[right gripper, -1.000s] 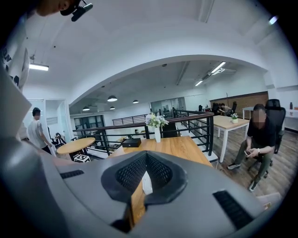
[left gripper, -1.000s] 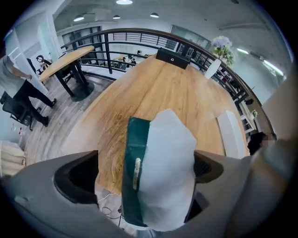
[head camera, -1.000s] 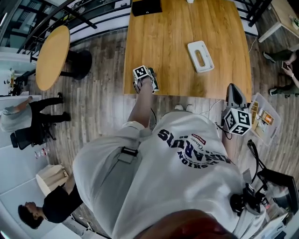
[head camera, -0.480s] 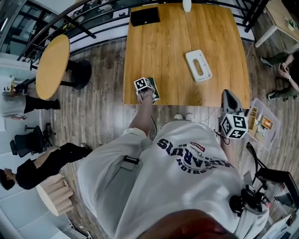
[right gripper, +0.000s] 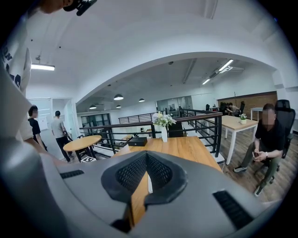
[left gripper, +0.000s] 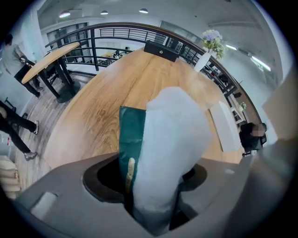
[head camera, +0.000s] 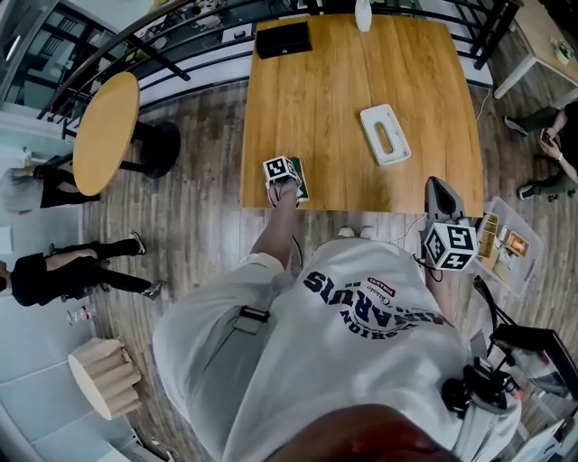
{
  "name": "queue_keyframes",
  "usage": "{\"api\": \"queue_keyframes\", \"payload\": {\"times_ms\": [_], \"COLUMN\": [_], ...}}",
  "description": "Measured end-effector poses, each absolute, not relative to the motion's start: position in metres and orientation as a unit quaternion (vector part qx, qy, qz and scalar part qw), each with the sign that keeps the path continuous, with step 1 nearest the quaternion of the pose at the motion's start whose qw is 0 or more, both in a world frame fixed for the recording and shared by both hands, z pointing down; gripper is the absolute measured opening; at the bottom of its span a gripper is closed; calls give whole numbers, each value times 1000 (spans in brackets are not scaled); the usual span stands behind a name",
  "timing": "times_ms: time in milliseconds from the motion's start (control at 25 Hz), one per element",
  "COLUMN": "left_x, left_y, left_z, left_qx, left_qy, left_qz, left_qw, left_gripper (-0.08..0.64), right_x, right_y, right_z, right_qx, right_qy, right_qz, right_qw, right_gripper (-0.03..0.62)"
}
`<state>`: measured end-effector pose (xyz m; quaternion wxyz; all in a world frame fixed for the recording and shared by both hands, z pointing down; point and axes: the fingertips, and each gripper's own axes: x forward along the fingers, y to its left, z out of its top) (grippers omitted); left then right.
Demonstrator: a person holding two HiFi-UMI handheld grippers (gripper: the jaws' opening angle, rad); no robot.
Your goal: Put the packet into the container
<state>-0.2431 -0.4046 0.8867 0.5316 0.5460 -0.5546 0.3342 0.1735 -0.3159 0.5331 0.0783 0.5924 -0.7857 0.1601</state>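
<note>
A dark green and white packet (left gripper: 160, 153) stands between the jaws of my left gripper (left gripper: 153, 186), which have just been closing and now press on it. In the head view the left gripper (head camera: 285, 180) points down at the near edge of the wooden table (head camera: 334, 90), and a strip of the packet (head camera: 301, 181) shows beside it. The white container (head camera: 386, 134) lies on the table to the right, apart from the packet. My right gripper (head camera: 440, 194) hangs off the table's right near corner, its pads (right gripper: 160, 172) together with nothing between them.
A black box (head camera: 283, 38) and a white vase (head camera: 363, 13) stand at the table's far edge. A round table (head camera: 106, 133) is at the left, a clear bin (head camera: 508, 242) on the floor at the right. Black railings run behind; people are around.
The left gripper stays over the packet at the table's near edge. The head view has shifted a little, so the table sits lower in it. People at the left have walked on.
</note>
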Motion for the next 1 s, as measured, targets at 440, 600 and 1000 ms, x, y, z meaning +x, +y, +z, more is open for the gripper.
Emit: {"api": "queue_keyframes", "payload": {"times_ms": [440,600,1000], "left_x": [-234,-219,-193], "left_y": [-408,-404,-366], "left_z": [837,785,639], "left_qx": [630,676,738], "left_qy": [-498,-464,-393], "left_qz": [399,412,456], "left_qw": [443,398,306], "left_gripper": [282,283,282], "right_x": [179,177,159], "right_y": [-312,-313,-319], "right_z": [537,537,532], "right_qx": [596,594,572], "right_qy": [-783,-784,-802], "right_qz": [164,164,156], "right_qw": [77,74,71], "right_gripper": [8,8,8]}}
